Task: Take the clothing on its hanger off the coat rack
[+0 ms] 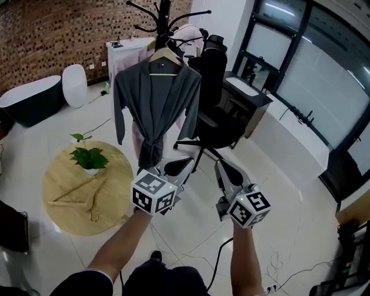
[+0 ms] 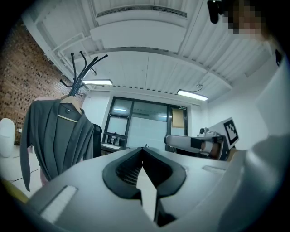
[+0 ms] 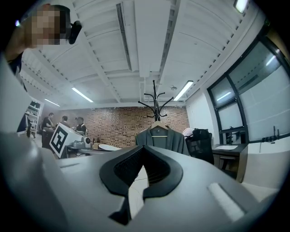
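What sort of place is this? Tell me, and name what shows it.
Probably an office or showroom-type space rather than a home: a black office chair, tall glazed partitions along one side, and a freestanding bathtub set out by a brick wall.

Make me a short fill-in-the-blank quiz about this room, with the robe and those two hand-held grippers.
The grey robe hangs on a wooden hanger from the black ____.
On the round table, beside a spare hanger, stands a potted ____.
The left hand-held gripper and the right hand-held gripper are both ____, holding nothing.
Missing words: coat rack; plant; shut.
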Demonstrator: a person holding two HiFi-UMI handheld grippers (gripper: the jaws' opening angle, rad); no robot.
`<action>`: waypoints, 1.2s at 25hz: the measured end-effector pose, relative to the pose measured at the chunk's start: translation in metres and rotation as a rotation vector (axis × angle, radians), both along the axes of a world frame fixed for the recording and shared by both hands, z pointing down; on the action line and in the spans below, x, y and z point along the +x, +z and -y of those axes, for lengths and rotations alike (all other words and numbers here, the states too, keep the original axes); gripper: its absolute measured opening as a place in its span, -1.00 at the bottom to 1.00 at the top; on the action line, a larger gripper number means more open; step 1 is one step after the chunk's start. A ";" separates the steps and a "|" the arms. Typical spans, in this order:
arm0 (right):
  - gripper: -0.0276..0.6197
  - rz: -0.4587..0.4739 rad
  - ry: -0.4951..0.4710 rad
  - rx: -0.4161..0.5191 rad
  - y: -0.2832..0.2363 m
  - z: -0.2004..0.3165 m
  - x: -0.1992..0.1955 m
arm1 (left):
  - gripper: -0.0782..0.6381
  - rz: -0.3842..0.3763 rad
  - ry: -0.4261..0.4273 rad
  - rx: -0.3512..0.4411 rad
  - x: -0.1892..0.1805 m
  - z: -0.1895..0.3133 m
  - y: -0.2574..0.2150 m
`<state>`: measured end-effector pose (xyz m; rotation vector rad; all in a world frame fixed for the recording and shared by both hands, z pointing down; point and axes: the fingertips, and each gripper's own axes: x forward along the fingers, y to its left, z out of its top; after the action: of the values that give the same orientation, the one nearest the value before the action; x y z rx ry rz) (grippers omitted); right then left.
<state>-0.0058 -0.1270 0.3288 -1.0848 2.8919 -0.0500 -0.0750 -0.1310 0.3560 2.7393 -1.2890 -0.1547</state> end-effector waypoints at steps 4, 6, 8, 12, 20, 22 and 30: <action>-0.91 -0.019 -0.016 0.009 -0.004 0.036 -0.016 | -0.75 -0.013 -0.020 0.007 -0.017 0.035 -0.003; -0.91 -0.017 -0.029 0.016 -0.007 0.053 -0.022 | -0.75 -0.014 -0.032 0.010 -0.023 0.050 -0.005; -0.91 -0.012 -0.048 0.024 -0.009 0.071 -0.029 | -0.75 -0.011 -0.048 0.015 -0.029 0.067 -0.006; -0.91 0.002 -0.113 0.039 -0.011 0.116 -0.046 | -0.75 0.010 -0.104 0.030 -0.043 0.105 -0.010; -0.91 0.017 -0.277 0.092 -0.024 0.208 -0.060 | -0.75 0.038 -0.273 0.051 -0.053 0.185 -0.020; -0.91 0.015 -0.316 0.102 -0.027 0.228 -0.058 | -0.75 0.040 -0.313 0.047 -0.051 0.204 -0.022; -0.91 0.016 -0.443 0.126 -0.045 0.302 -0.057 | -0.75 0.067 -0.442 0.053 -0.044 0.262 -0.040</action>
<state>-0.0627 -0.4289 0.2836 -0.4098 3.0096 0.1041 -0.1194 -0.3927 0.3156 2.4733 -1.9171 -0.1338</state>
